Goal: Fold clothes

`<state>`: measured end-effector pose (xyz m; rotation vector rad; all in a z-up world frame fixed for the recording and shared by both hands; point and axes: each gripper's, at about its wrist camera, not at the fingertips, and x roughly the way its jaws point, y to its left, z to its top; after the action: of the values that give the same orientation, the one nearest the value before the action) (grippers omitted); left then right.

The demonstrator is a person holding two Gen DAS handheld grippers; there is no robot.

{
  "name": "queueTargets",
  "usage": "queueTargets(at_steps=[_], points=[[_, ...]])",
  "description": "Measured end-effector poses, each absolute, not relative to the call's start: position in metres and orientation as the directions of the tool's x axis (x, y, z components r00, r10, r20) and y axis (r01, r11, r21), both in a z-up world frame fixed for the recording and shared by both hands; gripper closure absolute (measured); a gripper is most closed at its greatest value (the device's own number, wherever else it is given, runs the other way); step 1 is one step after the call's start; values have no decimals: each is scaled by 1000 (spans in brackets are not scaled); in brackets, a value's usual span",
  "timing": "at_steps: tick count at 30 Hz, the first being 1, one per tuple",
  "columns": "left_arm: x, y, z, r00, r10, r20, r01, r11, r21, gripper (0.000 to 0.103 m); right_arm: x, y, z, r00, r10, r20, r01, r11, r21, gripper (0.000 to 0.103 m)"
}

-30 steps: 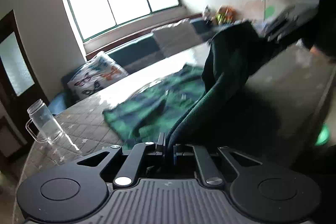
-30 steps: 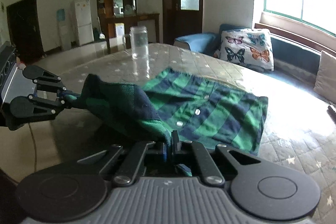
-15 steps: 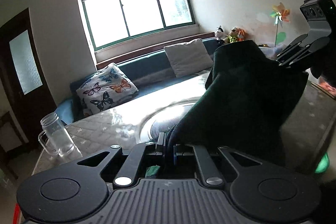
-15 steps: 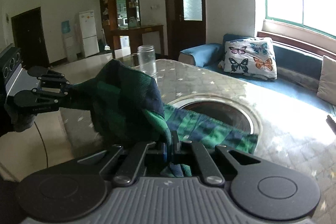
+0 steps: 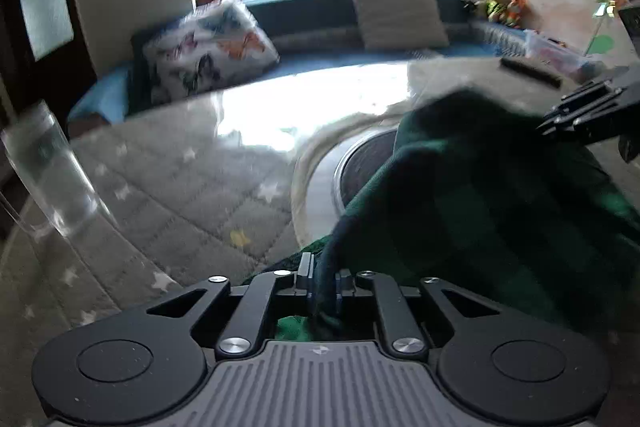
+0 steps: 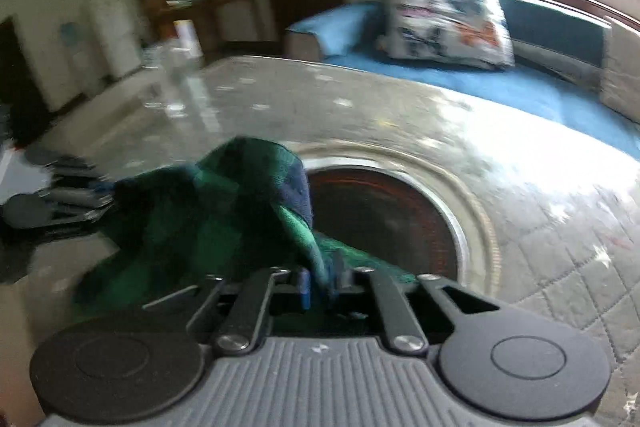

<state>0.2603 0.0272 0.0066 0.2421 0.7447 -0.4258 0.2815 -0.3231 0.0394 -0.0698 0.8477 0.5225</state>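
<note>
Since the earlier frames we had carried the green plaid shirt (image 5: 500, 219) toward the round inset (image 6: 384, 219); both jaw pairs were just opening. Soft, limp cloth spanned between left gripper (image 5: 323, 283) and right gripper (image 6: 322, 281), each loosely pinching a corner.

- green and navy plaid shirt (image 5: 492, 211), soft woven cloth, bunched and draped, not flat
- one edge runs into the left gripper (image 5: 323, 281), another into the right gripper (image 6: 320, 279); cloth hangs humped between the two
- lower part lies on the quilted table (image 6: 560, 259), covering the near-left rim of the round inset (image 6: 384, 219)
- both views motion-blurred, buttons not readable
</note>
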Motion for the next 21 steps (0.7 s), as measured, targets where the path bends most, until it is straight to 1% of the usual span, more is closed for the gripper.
queueTargets(at_steps=[1,2,3,4,5,7,9,12,16,18,21], points=[[266,27,1,651,-279,-706,452,889,65,84,287,-324,32,546,401,-736,-452,880,144,81],[269,28,-5,650,-270,-711,447,892,70,81,291,-326,25,561,378,-737,-424,895,137,68],[272,29,-9,646,-261,-717,437,897,68,76,294,-330,20,569,364,-738,-400,906,139,65],[273,30,-12,644,-253,-722,430,900,68,68,296,-336,18,576,359,-734,-381,913,148,65],[274,32,-14,646,-243,-723,422,904,74,64,297,-342,18,586,354,-729,-365,918,152,63],[275,37,-14,656,-232,-718,406,911,77,52,294,-355,22,610,343,-714,-340,928,155,63],[276,40,-13,661,-224,-716,388,919,70,45,284,-366,30,638,329,-696,-313,937,156,62],[278,43,-7,670,-229,-706,375,925,56,39,267,-375,38,651,351,-673,-340,928,156,63],[281,44,-4,690,-190,-699,340,937,81,25,250,-375,29,591,409,-695,-372,903,215,67],[285,46,-6,689,-170,-704,320,944,85,24,254,-374,17,578,401,-710,-365,906,215,67],[288,53,-9,688,-137,-713,284,955,90,24,267,-380,-1,587,366,-722,-300,927,226,71]])
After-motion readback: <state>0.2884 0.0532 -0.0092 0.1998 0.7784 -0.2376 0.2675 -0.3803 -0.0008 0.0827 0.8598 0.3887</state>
